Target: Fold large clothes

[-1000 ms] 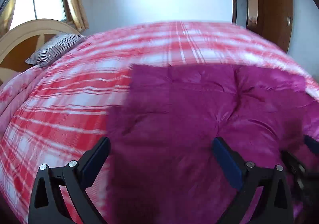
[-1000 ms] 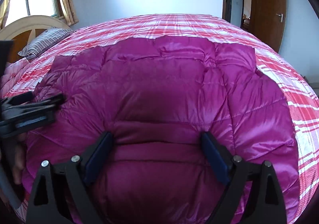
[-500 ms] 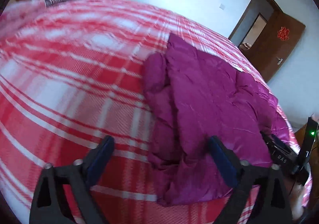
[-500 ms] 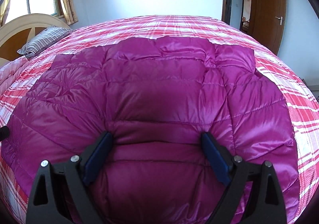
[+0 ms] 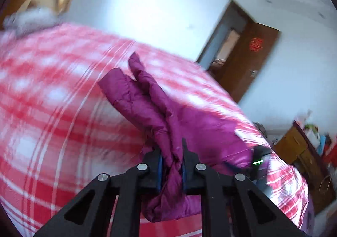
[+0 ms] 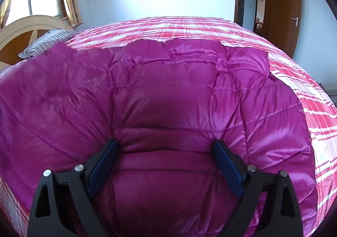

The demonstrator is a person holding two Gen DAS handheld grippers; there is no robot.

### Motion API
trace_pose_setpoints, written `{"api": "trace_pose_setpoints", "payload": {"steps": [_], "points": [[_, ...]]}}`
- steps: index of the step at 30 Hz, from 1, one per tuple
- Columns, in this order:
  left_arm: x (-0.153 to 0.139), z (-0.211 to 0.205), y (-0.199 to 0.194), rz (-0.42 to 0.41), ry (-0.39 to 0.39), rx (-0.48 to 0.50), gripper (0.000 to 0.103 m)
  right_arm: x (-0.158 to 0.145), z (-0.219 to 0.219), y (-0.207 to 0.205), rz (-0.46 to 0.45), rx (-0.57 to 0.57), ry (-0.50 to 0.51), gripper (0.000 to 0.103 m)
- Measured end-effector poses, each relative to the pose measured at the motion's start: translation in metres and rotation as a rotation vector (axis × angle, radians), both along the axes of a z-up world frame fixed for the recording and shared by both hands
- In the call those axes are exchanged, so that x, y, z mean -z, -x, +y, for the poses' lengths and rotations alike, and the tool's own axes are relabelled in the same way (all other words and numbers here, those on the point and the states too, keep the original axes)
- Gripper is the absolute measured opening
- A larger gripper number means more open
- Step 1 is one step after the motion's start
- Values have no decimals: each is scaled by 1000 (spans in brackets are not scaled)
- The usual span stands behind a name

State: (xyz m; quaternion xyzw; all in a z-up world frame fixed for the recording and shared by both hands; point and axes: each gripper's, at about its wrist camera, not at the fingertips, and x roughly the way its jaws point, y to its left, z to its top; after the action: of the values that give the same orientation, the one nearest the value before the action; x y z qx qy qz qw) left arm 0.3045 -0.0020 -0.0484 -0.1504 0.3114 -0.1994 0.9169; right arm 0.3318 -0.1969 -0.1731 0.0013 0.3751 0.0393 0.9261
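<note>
A magenta quilted down jacket (image 6: 168, 89) lies spread on a bed with a red and white plaid cover (image 6: 189, 26). My right gripper (image 6: 165, 143) stands open over the jacket's near middle, fabric between its wide-apart fingers but not pinched. In the left wrist view my left gripper (image 5: 171, 152) is closing its jaws, and the blue pads press on a bunched edge of the jacket (image 5: 189, 123). That side hangs lifted off the bed cover (image 5: 52, 100) in a long fold. The right gripper's body with a green light (image 5: 258, 156) shows beyond the jacket.
A striped pillow (image 6: 48, 41) and a wooden headboard (image 6: 25, 30) are at the far left. A brown door (image 6: 282, 9) stands at the right. A wooden cabinet with clutter (image 5: 301, 152) is beside the bed in the left wrist view.
The left gripper went from wide open to closed on the jacket's side edge and rose, lifting and folding that side. The right gripper has not moved.
</note>
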Motion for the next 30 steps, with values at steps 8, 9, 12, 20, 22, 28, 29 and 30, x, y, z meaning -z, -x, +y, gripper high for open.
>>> {"api": "trace_pose_setpoints", "payload": {"steps": [8,9,12,20,22,28,29,30], "points": [[-31,-132,8,-124,-177,219,13,-2,-6,1,0,-6,-30,94],[-29,-138,6,-109,-170,229,13,-2,-7,1,2,-8,-40,94],[-27,-150,5,-104,-168,239,13,-6,-16,2,11,-24,-92,94],[2,-181,4,-93,-199,262,13,-50,-103,49,-60,-4,-175,94],[16,-200,4,-98,-235,271,13,-65,-137,58,-106,52,-233,94],[59,-262,20,-177,-457,308,13,-101,-200,40,-141,-10,-535,95],[64,-269,25,-202,-496,310,13,-105,-198,32,-139,-46,-525,95],[67,-273,27,-215,-516,312,14,-108,-193,23,-125,-96,-526,95]]}}
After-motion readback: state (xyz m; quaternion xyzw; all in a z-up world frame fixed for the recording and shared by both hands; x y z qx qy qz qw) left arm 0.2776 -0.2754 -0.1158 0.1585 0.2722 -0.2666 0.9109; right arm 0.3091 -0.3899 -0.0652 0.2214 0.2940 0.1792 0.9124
